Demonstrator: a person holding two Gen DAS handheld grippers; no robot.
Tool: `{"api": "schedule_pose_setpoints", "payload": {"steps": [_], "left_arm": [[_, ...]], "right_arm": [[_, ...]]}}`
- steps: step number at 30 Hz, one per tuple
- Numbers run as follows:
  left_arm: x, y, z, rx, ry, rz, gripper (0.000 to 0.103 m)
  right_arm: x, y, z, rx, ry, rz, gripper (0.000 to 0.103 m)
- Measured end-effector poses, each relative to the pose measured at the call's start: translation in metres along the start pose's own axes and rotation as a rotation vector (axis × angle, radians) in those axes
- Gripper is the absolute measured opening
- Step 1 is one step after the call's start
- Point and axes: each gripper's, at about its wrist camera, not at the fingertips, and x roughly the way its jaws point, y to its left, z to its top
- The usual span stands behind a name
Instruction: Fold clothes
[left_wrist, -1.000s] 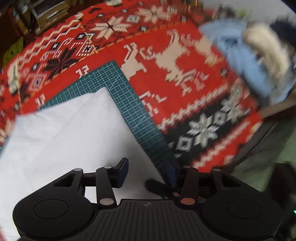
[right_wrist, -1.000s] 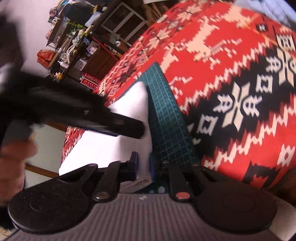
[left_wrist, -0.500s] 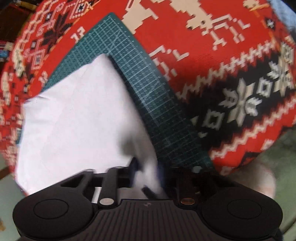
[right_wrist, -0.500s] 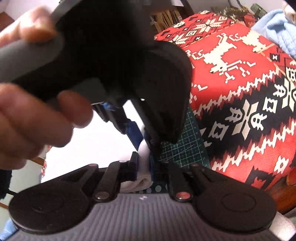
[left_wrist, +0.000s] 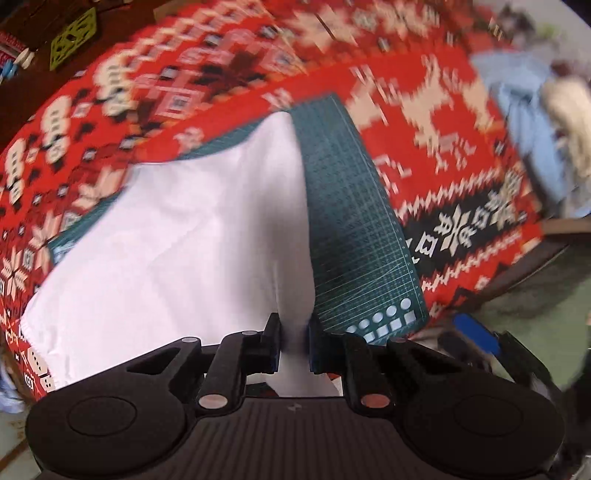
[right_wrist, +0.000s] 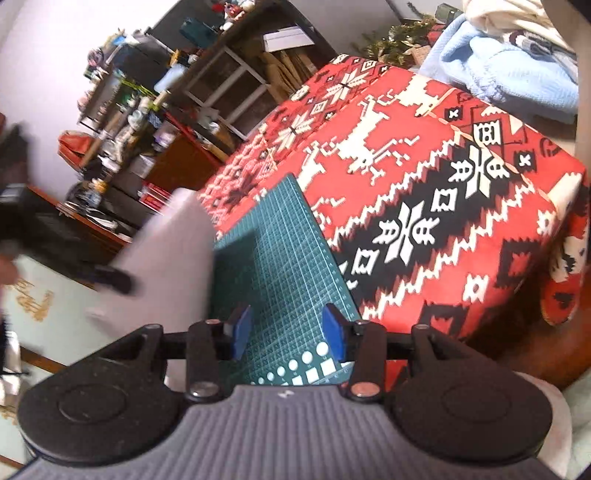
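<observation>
My left gripper (left_wrist: 293, 341) pinches the white cloth (left_wrist: 192, 236), lifted off the green mat (left_wrist: 351, 221). Right gripper (right_wrist: 288, 334) is spread wide, w/ nothing inside. Fold's only started, I think.

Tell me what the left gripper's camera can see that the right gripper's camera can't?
Only the left wrist view shows the left gripper pinching a bunched fold of the white cloth, with the cloth spread wide over the mat.

Only the right wrist view shows the right gripper open and holding nothing, and the cluttered shelves behind.

Both show the green cutting mat on the red patterned cover, the white cloth, and a light blue bundle at the far side.
</observation>
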Motion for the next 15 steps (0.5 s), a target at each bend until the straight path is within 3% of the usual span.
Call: {"api": "schedule_pose_setpoints", "payload": {"steps": [7,12,15], "left_arm": [[-0.044,0.137,-0.067,-0.041,-0.16,-0.134,0.014],[-0.016,0.242,-0.111,-0.09,-0.206,-0.251,0.014],[0.019,0.295,-0.134,-0.14,-0.232,-0.326,0.014]], "right_arm": [[0.028,0.064,-0.018,-0.091,0.034,-0.002,0.048],[0.03,0.127,-0.043,-0.175,0.069,-0.005,0.048],[0.055,0.159,-0.052,-0.225,0.099,-0.018,0.048]]}}
